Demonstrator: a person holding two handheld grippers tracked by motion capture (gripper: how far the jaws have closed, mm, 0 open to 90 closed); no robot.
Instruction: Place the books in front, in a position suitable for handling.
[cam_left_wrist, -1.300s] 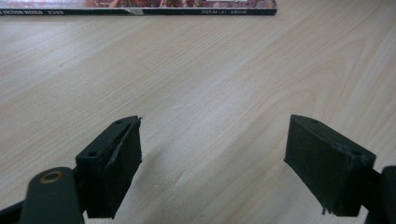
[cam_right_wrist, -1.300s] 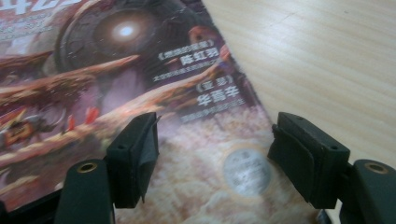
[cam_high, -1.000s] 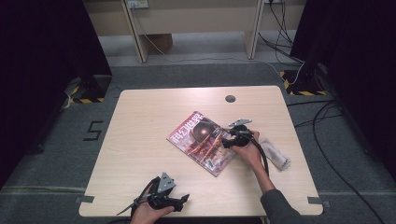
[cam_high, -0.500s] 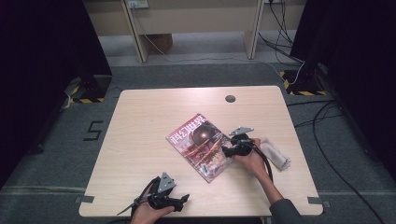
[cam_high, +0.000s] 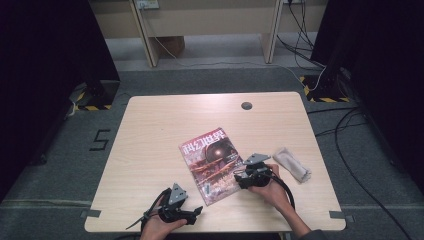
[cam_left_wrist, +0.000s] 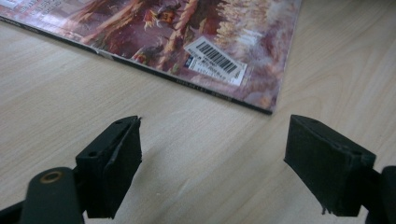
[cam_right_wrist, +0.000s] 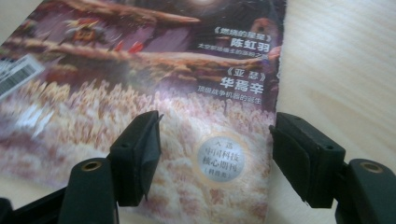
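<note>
A magazine (cam_high: 210, 162) with a reddish cover lies flat on the wooden table (cam_high: 150, 145), turned at an angle. My right gripper (cam_high: 239, 177) is low at the magazine's lower right edge and points left at it. In the right gripper view its jaws stand open over the cover (cam_right_wrist: 163, 70), one above the page and one at its edge. They have just been closing slightly and pinch nothing. My left gripper (cam_high: 197, 212) rests near the table's front edge, open. The magazine's barcode corner (cam_left_wrist: 215, 65) lies just ahead of its jaws (cam_left_wrist: 212, 163).
A grey folded cloth (cam_high: 292, 164) lies to the right of the magazine, behind the right hand. A round cable hole (cam_high: 246, 105) sits near the table's far edge. Cables (cam_high: 345, 130) trail over the floor at the right.
My right gripper has slid along the magazine's right edge toward the table's front. The magazine and my left gripper have stayed put.
</note>
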